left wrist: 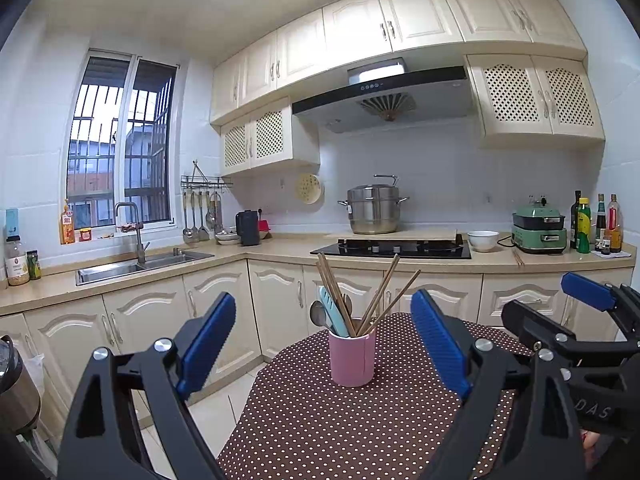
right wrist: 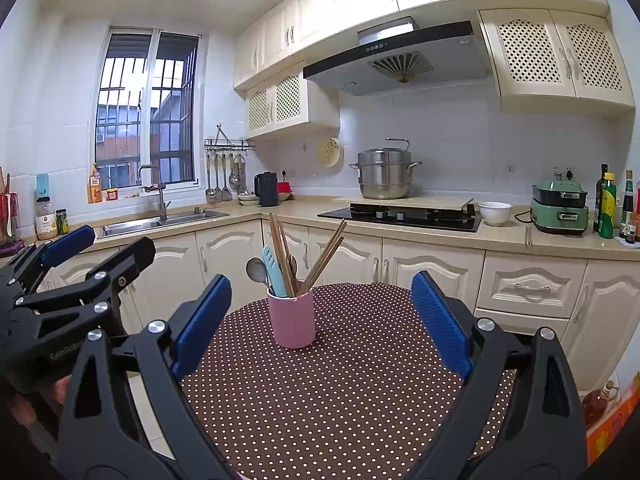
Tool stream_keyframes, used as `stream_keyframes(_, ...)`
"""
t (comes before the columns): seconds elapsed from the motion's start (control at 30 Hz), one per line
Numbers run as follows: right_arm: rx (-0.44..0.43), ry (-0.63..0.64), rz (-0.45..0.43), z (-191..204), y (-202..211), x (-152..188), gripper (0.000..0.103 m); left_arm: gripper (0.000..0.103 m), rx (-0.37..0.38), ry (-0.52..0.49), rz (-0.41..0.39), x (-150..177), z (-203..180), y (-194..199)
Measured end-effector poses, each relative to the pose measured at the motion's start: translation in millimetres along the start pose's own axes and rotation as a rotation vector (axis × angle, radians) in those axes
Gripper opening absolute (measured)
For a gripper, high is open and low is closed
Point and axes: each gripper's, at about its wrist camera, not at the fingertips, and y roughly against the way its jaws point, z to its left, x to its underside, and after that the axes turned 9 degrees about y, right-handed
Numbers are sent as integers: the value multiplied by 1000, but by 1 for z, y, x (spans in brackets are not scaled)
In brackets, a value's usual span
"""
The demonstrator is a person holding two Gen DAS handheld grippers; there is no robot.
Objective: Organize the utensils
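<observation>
A pink cup (left wrist: 352,360) (right wrist: 292,322) stands on a round table under a brown polka-dot cloth (left wrist: 320,432) (right wrist: 340,400). Several wooden chopsticks (left wrist: 380,296) (right wrist: 324,256), a metal spoon (left wrist: 319,314) (right wrist: 256,270) and a light blue utensil (left wrist: 332,312) (right wrist: 274,272) stick up out of the cup. My left gripper (left wrist: 323,300) is open, level, short of the cup, with nothing between its blue pads (left wrist: 208,344). My right gripper (right wrist: 322,282) is open beside it, also empty. Each gripper shows in the other's view: the right gripper (left wrist: 552,304), the left gripper (right wrist: 108,244).
Behind the table runs an L-shaped counter (left wrist: 280,250) with a sink (left wrist: 140,266), a hob (left wrist: 392,249) bearing a steel pot (left wrist: 374,210), a white bowl (left wrist: 483,240), a green cooker (left wrist: 540,234) and bottles (left wrist: 596,224). An oil bottle (right wrist: 598,402) stands low at right.
</observation>
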Motion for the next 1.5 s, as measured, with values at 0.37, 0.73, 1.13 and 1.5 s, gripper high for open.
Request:
stream_keyframes(0.37, -1, -5, 7, 1, -2, 1, 90, 87, 0, 1, 2, 2, -2, -5)
stream_keyframes(0.73, -9, -15, 16, 1, -2, 3, 90, 87, -1, 1, 4, 5, -2, -5)
stream_keyframes(1.13, -9, -16, 18, 0, -2, 4, 90, 87, -2, -4, 3, 7, -4, -5)
stream_keyframes(1.5, -8, -18, 19, 0, -1, 6, 90, 87, -4, -5, 3, 8, -5, -5)
